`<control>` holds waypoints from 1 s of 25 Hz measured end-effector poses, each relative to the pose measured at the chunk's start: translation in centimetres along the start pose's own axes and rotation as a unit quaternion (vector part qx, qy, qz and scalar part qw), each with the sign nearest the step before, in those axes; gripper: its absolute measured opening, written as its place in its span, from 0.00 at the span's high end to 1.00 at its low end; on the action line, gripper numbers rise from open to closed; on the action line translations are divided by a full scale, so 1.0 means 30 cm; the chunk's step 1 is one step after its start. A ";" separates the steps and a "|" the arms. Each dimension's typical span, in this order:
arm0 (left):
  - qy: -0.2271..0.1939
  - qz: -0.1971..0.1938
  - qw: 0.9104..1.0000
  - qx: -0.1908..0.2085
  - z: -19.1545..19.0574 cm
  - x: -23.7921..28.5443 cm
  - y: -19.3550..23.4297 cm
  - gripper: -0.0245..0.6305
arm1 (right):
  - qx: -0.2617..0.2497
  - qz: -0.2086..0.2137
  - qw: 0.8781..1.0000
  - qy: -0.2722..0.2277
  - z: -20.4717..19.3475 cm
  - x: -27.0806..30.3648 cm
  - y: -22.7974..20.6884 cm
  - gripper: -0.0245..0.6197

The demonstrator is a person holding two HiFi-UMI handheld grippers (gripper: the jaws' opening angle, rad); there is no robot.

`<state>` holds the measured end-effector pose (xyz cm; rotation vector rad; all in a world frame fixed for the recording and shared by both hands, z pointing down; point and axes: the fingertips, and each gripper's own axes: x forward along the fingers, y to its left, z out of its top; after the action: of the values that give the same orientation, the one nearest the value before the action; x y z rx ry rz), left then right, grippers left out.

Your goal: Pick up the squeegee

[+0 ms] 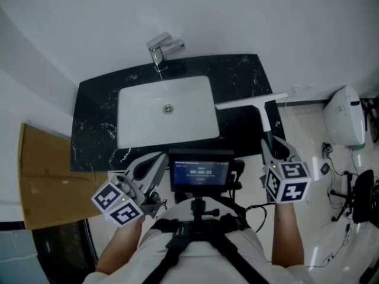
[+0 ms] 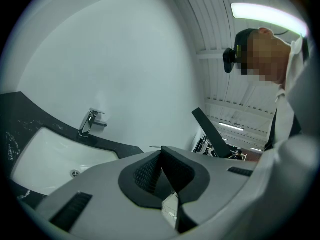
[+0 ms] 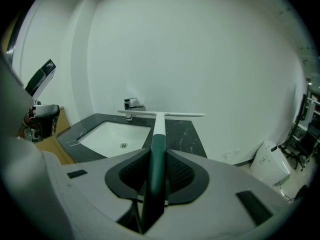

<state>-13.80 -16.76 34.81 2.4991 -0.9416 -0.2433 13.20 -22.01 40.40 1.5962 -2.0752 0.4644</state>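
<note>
— While the right gripper [image 3: 157, 173] is clamped tight, what sits between its jaws?
— The squeegee [image 3: 158, 130]. The jaws press on both sides of its dark green handle, and the white shaft runs forward to the white crossbar blade.
— Where is that blade?
— Lifted in the air over the right end of the black counter [image 1: 95, 120], just right of the white sink [image 1: 145, 120]. In the right gripper view it crosses in front of the faucet [image 3: 131, 105] and the white wall.
— And the left gripper [image 2: 161, 173]?
— Pinched together on nothing, its black pads meeting. In the head view it hangs low at the left, near the counter's front edge and beside the small screen [image 1: 200, 171]. It is well apart from the squeegee.
</note>
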 end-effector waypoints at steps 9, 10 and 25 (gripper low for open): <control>-0.002 0.005 1.000 0.000 0.000 -0.003 -0.001 0.97 | 0.000 0.004 1.000 0.000 0.000 0.006 -0.002 0.83; -0.002 0.006 1.000 0.000 -0.001 -0.003 -0.002 0.97 | 0.000 0.004 1.000 0.001 -0.002 0.007 -0.003 0.83; 0.000 0.009 1.000 -0.003 0.002 0.001 -0.009 0.97 | 0.002 0.010 1.000 0.004 0.002 0.015 -0.003 0.83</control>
<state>-13.64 -16.63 34.62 2.4841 -0.9617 -0.2403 13.20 -22.44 40.61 1.5756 -2.0868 0.4805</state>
